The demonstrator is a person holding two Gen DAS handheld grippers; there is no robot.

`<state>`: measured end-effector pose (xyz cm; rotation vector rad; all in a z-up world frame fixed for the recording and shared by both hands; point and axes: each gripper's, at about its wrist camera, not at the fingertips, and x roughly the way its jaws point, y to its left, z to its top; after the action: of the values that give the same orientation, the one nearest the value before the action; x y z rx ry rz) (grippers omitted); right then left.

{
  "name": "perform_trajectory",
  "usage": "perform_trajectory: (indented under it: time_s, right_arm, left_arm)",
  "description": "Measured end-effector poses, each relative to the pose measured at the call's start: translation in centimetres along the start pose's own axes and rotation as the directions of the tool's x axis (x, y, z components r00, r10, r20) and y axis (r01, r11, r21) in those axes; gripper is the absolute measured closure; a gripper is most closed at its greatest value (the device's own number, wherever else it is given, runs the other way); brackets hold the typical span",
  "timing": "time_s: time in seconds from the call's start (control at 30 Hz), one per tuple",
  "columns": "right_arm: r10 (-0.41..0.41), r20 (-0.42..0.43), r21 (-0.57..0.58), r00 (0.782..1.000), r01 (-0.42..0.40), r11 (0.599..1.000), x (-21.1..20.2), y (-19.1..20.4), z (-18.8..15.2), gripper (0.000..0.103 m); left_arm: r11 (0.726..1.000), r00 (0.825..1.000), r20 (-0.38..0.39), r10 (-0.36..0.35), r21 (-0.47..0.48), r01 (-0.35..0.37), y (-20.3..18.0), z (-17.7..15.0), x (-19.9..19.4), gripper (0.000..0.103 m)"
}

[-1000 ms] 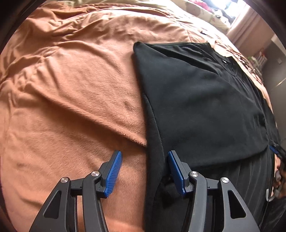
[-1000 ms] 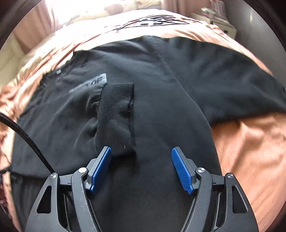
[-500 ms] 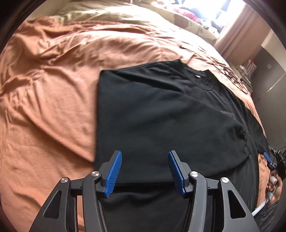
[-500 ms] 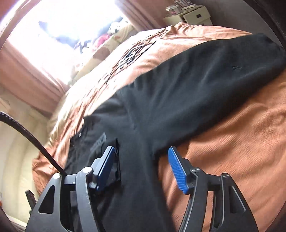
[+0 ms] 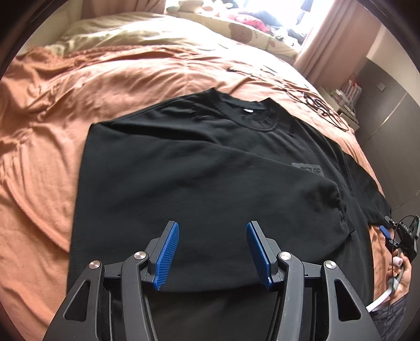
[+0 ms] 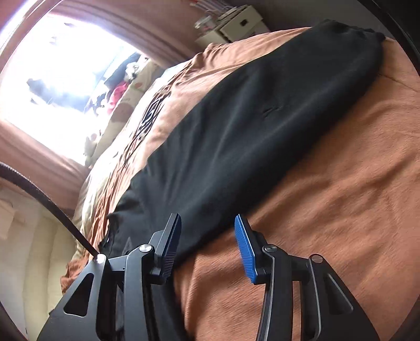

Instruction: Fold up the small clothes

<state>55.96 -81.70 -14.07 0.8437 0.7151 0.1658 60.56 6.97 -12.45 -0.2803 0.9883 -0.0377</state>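
A black long-sleeved sweatshirt (image 5: 199, 168) lies flat on an orange blanket (image 5: 52, 136), neck away from me. Its left sleeve is folded across the chest, with the cuff (image 5: 338, 209) at the right. My left gripper (image 5: 212, 251) is open and empty just above the lower body of the shirt. In the right wrist view the other sleeve (image 6: 262, 126) stretches out straight over the blanket (image 6: 341, 209). My right gripper (image 6: 207, 244) is open and empty, its fingers straddling the lower edge of that sleeve near the shoulder.
Pillows and soft toys (image 5: 244, 31) lie at the head of the bed under a bright window. A black cable (image 5: 323, 107) lies on the blanket beyond the shirt. A bedside cabinet (image 6: 236, 23) stands past the sleeve's cuff. My right hand with its gripper (image 5: 401, 244) shows at the right edge.
My left gripper has pulled back and risen, so the whole shirt shows. My right gripper has swung right, off the chest and folded cuff, to the outstretched sleeve.
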Motion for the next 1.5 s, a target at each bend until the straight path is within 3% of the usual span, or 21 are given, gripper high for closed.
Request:
perform_trajectory:
  time_s: [0.13, 0.27, 0.73, 0.8, 0.83, 1.17, 1.5]
  right_arm:
    - [-0.023, 0.000, 0.029, 1.000, 0.023, 0.999, 0.3, -1.2, 0.2, 0.076]
    - [-0.051, -0.011, 0.049, 0.999, 0.052, 0.997, 1.3, -2.2, 0.5, 0.080]
    - [-0.066, 0.031, 0.015, 0.997, 0.066, 0.998, 1.3, -1.8, 0.8, 0.080]
    - [-0.077, 0.046, -0.012, 0.996, 0.077, 0.997, 1.2, -1.4, 0.6, 0.088]
    - [-0.081, 0.057, -0.029, 0.995, 0.083, 0.996, 0.9, -1.1, 0.5, 0.098]
    - [0.036, 0.131, -0.134, 0.991, -0.018, 0.991, -2.5, 4.1, -0.9, 0.101]
    - [0.176, 0.065, -0.309, 0.982, -0.148, 0.939, -3.4, 11.7, -5.2, 0.101]
  left_arm:
    - [1.000, 1.000, -0.001, -0.011, 0.018, 0.011, -1.3, 0.1, 0.5, 0.047]
    - [0.999, 1.000, -0.011, -0.010, 0.035, 0.010, -2.1, 0.3, 1.4, 0.047]
    - [1.000, 1.000, -0.026, -0.004, 0.005, 0.005, -0.8, -0.4, 3.4, 0.047]
    - [1.000, 1.000, -0.025, -0.011, -0.015, 0.011, -0.3, -0.4, 3.3, 0.047]
    - [1.000, 1.000, -0.024, -0.013, -0.019, 0.013, -0.1, -0.5, 3.3, 0.047]
    - [1.000, 1.000, 0.001, -0.017, -0.021, 0.017, 1.0, -0.2, 1.0, 0.047]
    - [0.999, 0.999, 0.008, -0.035, 0.006, 0.035, 1.3, -0.5, -0.9, 0.047]
